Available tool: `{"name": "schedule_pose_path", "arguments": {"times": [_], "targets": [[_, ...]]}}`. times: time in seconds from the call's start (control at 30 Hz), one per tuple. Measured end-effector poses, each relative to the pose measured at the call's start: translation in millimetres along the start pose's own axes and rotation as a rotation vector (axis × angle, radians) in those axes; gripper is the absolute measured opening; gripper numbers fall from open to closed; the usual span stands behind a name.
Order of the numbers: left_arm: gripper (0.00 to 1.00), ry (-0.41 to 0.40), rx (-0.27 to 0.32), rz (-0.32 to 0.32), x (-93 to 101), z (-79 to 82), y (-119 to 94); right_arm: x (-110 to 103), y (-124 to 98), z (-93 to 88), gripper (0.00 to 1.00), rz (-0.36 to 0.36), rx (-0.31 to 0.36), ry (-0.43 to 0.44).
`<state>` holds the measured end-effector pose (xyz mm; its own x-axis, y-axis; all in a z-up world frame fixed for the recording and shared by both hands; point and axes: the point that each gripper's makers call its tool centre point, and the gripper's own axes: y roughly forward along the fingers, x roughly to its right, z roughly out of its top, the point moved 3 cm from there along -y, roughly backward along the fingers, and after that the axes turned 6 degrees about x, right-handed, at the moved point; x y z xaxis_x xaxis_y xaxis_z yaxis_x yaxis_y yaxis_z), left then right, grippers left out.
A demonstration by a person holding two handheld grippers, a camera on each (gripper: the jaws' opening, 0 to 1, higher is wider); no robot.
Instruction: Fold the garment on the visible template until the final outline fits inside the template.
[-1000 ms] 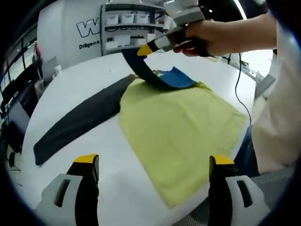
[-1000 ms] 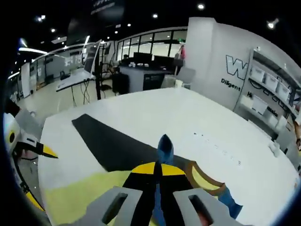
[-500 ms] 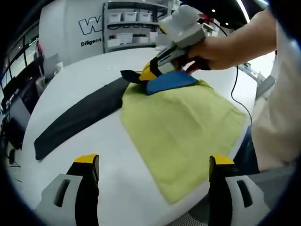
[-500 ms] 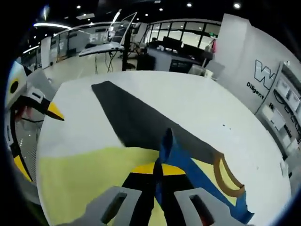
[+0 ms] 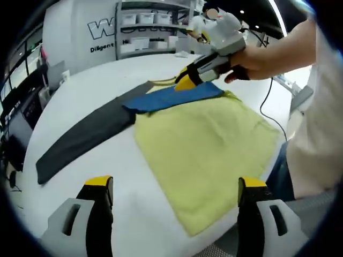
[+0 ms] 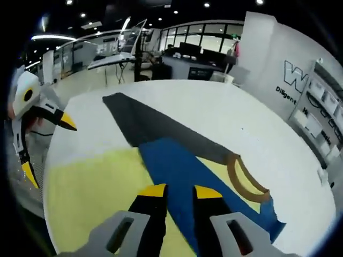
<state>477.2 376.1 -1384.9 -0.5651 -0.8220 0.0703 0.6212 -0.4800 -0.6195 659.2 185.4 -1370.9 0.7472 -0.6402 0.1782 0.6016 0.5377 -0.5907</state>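
A yellow-green cloth lies spread on the white round table. Along its far edge a blue flap lies flat, with a tan neckline band at one end. A long dark grey strip runs on from the flap across the table. My right gripper, held by a hand, hovers just over the blue flap. In its own view the right gripper has its jaws a little apart, with the blue flap lying below them. My left gripper is open wide above the near edge of the cloth.
Shelves with white bins stand behind the table by a lettered wall. The person's body is close at the table's right side, and a cable hangs there. My left gripper juts in at the left edge of the right gripper view.
The right gripper has brought the lifted blue flap down flat along the far edge of the yellow-green cloth, and its jaws have parted from the fabric. The left gripper has stayed put.
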Motion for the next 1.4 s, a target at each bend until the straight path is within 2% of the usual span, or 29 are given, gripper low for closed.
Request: {"name": "schedule_pose_path", "arguments": {"times": [0.13,0.27,0.43,0.63,0.8,0.93,1.13,1.27,1.33,1.4], "targets": [[0.98,0.001,-0.004,-0.005,1.0,0.5,2,51,-21,-28.3,0.11,-0.156,-0.043,0.049],[0.98,0.004,-0.008,-0.010,2.8,1.3,3,87,-41,-55.4,0.12,-0.271,-0.082,0.111],[0.98,0.013,-0.010,-0.020,7.4,3.7,7,106,-56,-77.5,0.11,-0.322,-0.108,0.157],[0.98,0.025,-0.015,-0.039,17.5,5.6,11,110,-60,-98.1,0.10,-0.333,-0.127,0.186],[0.98,0.032,-0.021,-0.061,27.7,6.0,15,108,-59,-101.9,0.05,-0.311,-0.127,0.152],[0.98,0.039,-0.028,-0.072,33.3,5.3,19,107,-56,-105.4,0.02,-0.289,-0.129,0.178],[0.97,0.067,-0.051,-0.099,41.9,1.3,27,114,-57,-112.9,0.00,-0.283,-0.150,0.166],[0.93,0.065,-0.071,-0.117,45.8,-4.8,32,121,-60,-116.7,0.00,-0.278,-0.136,0.222],[0.93,0.072,-0.085,-0.121,47.4,-8.4,33,119,-59,-113.1,0.00,-0.260,-0.102,0.294],[0.93,0.077,-0.091,-0.126,49.0,-9.8,34,115,-60,-107.5,0.00,-0.246,-0.087,0.299]]}}
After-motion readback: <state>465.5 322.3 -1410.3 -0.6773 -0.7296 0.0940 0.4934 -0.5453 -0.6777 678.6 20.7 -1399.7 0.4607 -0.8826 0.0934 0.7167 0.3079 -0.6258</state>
